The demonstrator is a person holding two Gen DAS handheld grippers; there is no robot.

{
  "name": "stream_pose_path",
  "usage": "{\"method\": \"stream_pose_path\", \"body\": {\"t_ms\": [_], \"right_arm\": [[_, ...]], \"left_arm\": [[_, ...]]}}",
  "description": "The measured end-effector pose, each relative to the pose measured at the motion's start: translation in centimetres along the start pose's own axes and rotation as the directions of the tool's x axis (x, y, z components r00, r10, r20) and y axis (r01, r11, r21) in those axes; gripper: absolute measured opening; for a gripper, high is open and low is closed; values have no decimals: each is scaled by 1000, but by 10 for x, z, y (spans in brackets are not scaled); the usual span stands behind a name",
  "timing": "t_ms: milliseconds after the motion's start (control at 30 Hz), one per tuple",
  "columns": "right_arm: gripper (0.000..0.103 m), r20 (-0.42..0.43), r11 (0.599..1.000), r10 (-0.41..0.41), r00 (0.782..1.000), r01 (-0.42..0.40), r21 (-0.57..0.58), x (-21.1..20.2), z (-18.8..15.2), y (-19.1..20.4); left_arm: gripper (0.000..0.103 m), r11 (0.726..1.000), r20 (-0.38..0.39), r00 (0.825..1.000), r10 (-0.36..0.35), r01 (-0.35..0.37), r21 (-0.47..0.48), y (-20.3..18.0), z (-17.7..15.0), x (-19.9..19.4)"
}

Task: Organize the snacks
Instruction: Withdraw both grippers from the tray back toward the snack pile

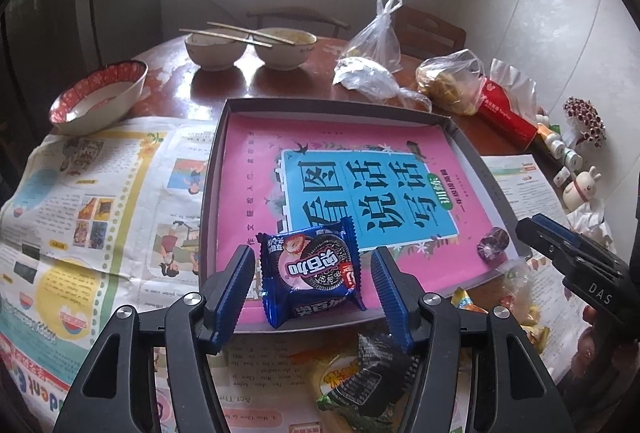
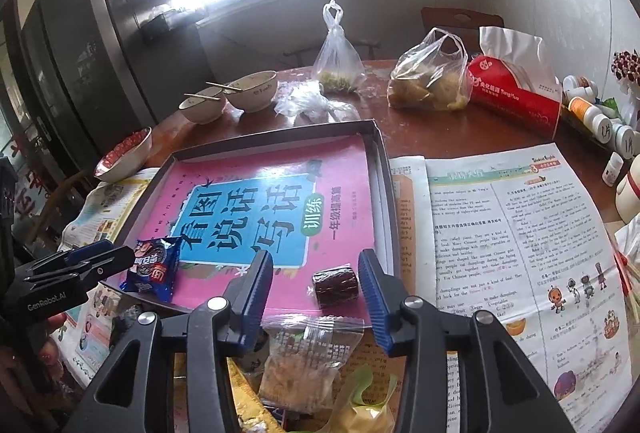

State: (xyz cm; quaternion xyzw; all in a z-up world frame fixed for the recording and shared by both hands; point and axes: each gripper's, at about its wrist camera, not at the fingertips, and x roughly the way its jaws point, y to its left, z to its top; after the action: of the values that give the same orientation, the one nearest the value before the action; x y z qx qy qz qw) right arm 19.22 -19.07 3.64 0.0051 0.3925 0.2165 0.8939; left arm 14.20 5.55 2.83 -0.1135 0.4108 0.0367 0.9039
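Note:
A shallow grey box [image 1: 211, 169] holds a pink book [image 1: 256, 153]. On the book's near edge lies a blue cookie packet [image 1: 308, 285], flat between the fingers of my left gripper [image 1: 312, 259], which is open with a gap on each side. A dark wrapped candy [image 2: 335, 283] rests on the book by the box's right wall [image 2: 385, 193]. My right gripper [image 2: 316, 261] is open, and the candy sits just inside its right finger without touching it. Loose snacks lie in front of the box: a clear packet [image 2: 304, 365] and a yellow-green one [image 2: 364, 405].
Newspaper [image 2: 500, 233] covers the near table on both sides of the box. Behind it stand two bowls with chopsticks [image 1: 248, 49], a red-rimmed bowl [image 1: 100, 97], plastic bags [image 2: 432, 77], a red tissue pack [image 2: 516, 93] and small bottles [image 2: 600, 121] at the right.

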Motion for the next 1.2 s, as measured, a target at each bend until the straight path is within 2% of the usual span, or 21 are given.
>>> {"method": "stream_pose_path", "body": {"t_ms": [233, 567, 1200], "right_arm": [[51, 27, 999, 5, 1000, -4, -36, -12, -2, 9], [55, 53, 997, 8, 999, -3, -83, -24, -7, 21], [55, 64, 991, 26, 998, -17, -130, -41, -19, 33]], "left_arm": [[74, 1000, 33, 999, -5, 5, -2, -2, -1, -12], [74, 1000, 29, 999, -21, 21, 15, -5, -8, -22], [74, 997, 7, 999, -39, 38, 65, -15, -22, -32]]}}
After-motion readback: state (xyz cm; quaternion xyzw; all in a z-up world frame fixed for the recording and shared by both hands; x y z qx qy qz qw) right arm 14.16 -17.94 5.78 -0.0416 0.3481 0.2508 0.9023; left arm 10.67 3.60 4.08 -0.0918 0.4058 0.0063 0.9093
